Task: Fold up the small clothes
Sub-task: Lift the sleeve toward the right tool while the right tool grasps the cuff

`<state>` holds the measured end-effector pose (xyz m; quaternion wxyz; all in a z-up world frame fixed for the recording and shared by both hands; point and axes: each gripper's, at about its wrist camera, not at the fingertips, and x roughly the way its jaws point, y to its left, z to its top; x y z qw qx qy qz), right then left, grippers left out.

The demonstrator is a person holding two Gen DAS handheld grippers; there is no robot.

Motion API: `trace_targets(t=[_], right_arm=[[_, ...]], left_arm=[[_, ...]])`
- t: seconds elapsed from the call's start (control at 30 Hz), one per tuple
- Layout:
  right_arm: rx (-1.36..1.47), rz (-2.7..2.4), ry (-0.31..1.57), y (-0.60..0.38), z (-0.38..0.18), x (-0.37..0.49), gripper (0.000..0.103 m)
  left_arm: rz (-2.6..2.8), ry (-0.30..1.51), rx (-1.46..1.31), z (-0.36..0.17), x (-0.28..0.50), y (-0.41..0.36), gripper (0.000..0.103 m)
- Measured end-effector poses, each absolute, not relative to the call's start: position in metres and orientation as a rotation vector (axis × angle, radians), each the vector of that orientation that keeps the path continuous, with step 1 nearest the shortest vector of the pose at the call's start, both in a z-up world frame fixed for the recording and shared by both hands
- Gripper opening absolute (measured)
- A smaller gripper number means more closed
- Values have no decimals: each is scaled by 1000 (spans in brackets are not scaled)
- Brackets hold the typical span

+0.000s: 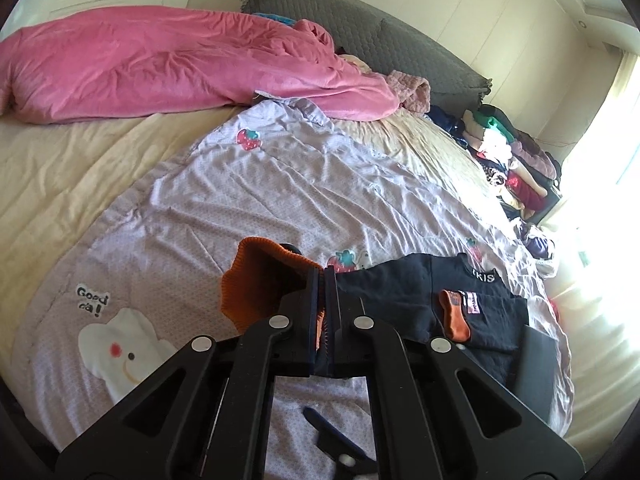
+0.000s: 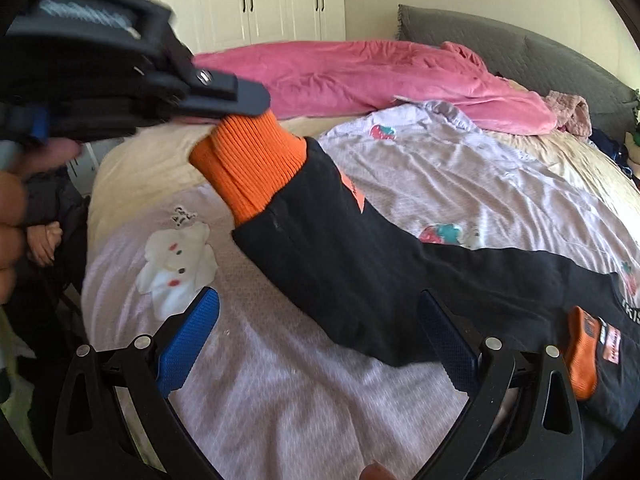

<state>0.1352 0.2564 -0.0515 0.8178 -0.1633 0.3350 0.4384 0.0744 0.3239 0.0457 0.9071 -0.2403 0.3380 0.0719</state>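
Left tongs are seen clamped on the orange cuff of the black top, whose sleeve is lifted off the lilac quilt near the bed's foot edge. Right tongs are held wide open over the raised sleeve, nothing gripped between the blue pads.

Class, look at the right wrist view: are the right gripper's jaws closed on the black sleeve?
No: the right gripper has its jaws spread wide, and the black sleeve lies between them untouched.
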Motion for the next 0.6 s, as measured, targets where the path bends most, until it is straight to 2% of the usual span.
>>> trace_targets(t=[0.1, 0.13, 0.17, 0.2, 0.27, 0.37, 0.43, 0.5, 0.6], right_arm=[[-332, 926, 719, 270, -60, 147, 97], [-328, 925, 721, 273, -62, 150, 89], [-320, 927, 729, 275, -64, 154, 63], [-313, 935, 741, 277, -65, 156, 51], [-278, 976, 757, 275, -64, 159, 18], [-243, 991, 742, 266, -56, 161, 10], [-214, 989, 750, 258, -49, 165, 9], [-175, 993, 761, 247, -42, 171, 9], [-94, 986, 774, 223, -25, 184, 8]], left_arm=[[155, 706, -504, 41, 75, 327, 0], [157, 708, -509, 40, 74, 329, 0], [158, 709, -515, 38, 74, 331, 0], [162, 710, -517, 37, 73, 333, 0], [162, 708, -522, 37, 71, 337, 0], [157, 696, -528, 39, 67, 340, 0], [167, 683, -534, 42, 63, 342, 5], [162, 662, -549, 47, 58, 344, 16], [178, 644, -540, 51, 53, 342, 16]])
